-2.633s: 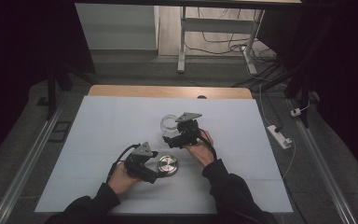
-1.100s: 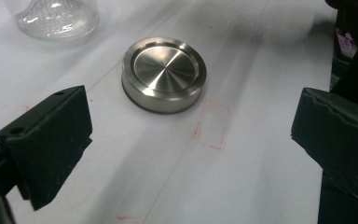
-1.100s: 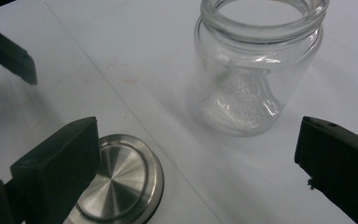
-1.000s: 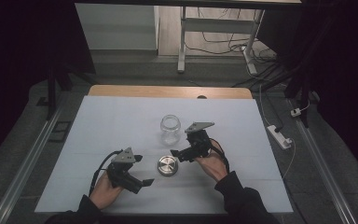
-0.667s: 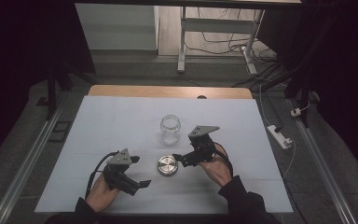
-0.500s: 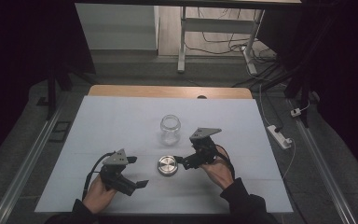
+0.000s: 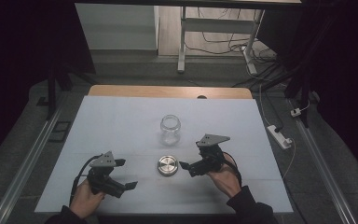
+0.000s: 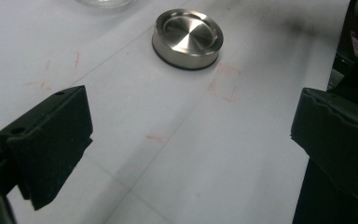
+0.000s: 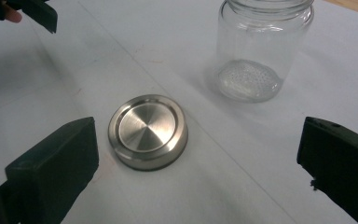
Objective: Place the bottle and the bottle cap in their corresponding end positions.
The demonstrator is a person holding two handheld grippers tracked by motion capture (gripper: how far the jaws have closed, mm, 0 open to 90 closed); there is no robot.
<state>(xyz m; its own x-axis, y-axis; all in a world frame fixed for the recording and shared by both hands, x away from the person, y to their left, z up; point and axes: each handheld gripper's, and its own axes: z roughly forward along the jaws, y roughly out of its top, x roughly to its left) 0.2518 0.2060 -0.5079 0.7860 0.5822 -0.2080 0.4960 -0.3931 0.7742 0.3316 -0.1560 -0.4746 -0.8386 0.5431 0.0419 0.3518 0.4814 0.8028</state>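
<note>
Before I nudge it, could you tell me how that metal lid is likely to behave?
The metal lid lies flat on the white table cover, low and wide, so it should slide rather than tip. Its smooth, shiny rim may slip between jaws. It looks rigid, and probably fairly heavy for its size.

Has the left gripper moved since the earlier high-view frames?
Yes. The left gripper has pulled back from the metal lid, toward the table's near-left edge; the lid itself lies where it was.
</note>
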